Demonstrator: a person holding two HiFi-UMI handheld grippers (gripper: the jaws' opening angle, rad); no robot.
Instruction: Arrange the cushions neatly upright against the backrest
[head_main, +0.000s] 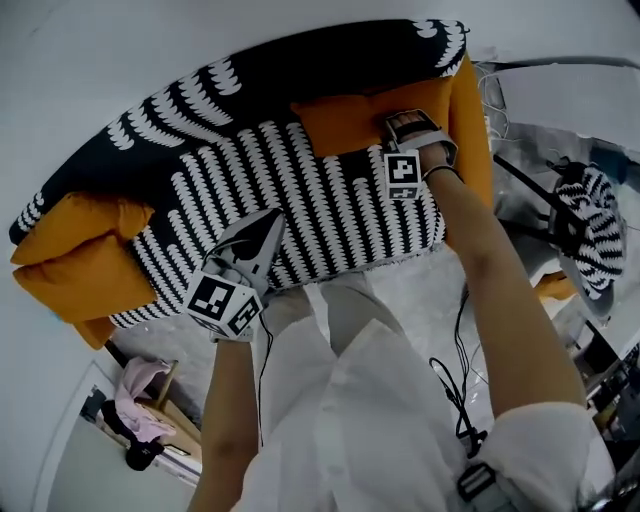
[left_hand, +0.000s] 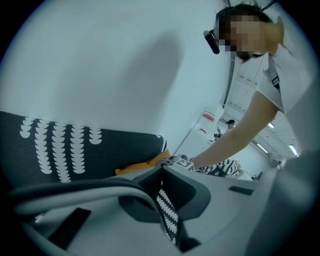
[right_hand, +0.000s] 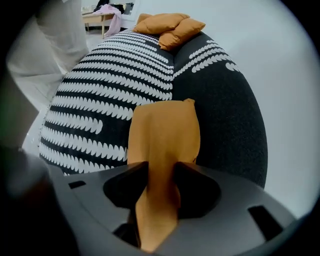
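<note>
An orange cushion (head_main: 345, 120) (right_hand: 165, 140) leans on the sofa's black backrest (head_main: 250, 70) (right_hand: 220, 100) near the right end. My right gripper (head_main: 405, 125) (right_hand: 161, 175) is shut on its near edge, the fabric bunched between the pads. Two more orange cushions (head_main: 85, 250) (right_hand: 167, 24) lie piled at the left end. Over the front of the black-and-white patterned seat (head_main: 300, 200), my left gripper (head_main: 270, 222) (left_hand: 161, 172) is shut on a thin fold of patterned fabric (left_hand: 167, 212).
The sofa's orange side panel (head_main: 472, 120) rises just right of the held cushion. Right of the sofa stands a dark frame with a patterned cushion (head_main: 590, 225). Cables (head_main: 455, 390) trail on the floor by the person's legs. A pink cloth (head_main: 140, 385) lies on a stool at lower left.
</note>
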